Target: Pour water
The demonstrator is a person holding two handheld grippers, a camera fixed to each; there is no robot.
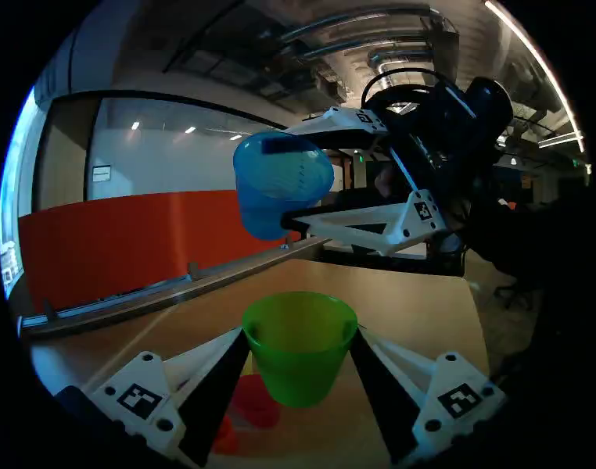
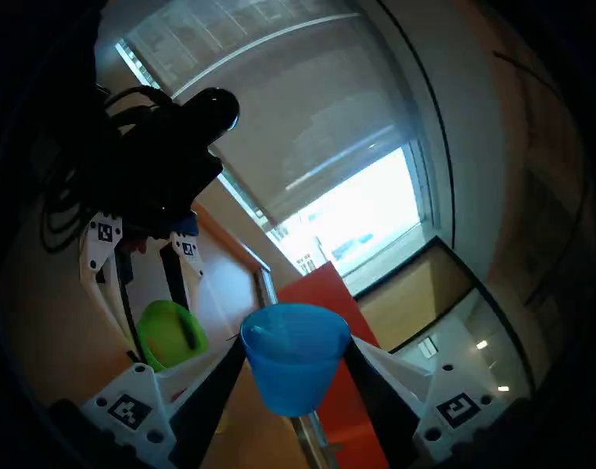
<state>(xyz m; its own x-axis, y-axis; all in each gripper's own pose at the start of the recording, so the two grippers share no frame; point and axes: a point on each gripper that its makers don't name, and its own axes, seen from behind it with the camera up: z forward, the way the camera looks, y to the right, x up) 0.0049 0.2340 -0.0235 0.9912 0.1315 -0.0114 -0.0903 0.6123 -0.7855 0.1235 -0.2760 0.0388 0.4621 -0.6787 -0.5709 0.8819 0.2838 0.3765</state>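
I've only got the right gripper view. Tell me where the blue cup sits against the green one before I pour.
Observer: In the left gripper view the blue cup hangs higher than the green cup and farther off, tilted, with a gap between them.
Operator: Give me the green cup's attitude.
Observer: It stands upright, with the left gripper shut on its sides, over the wooden table.
Operator: Report what lies underneath.
Observer: Something red lies on the table beside the green cup's base, on the side of the left finger. I cannot tell what it is.
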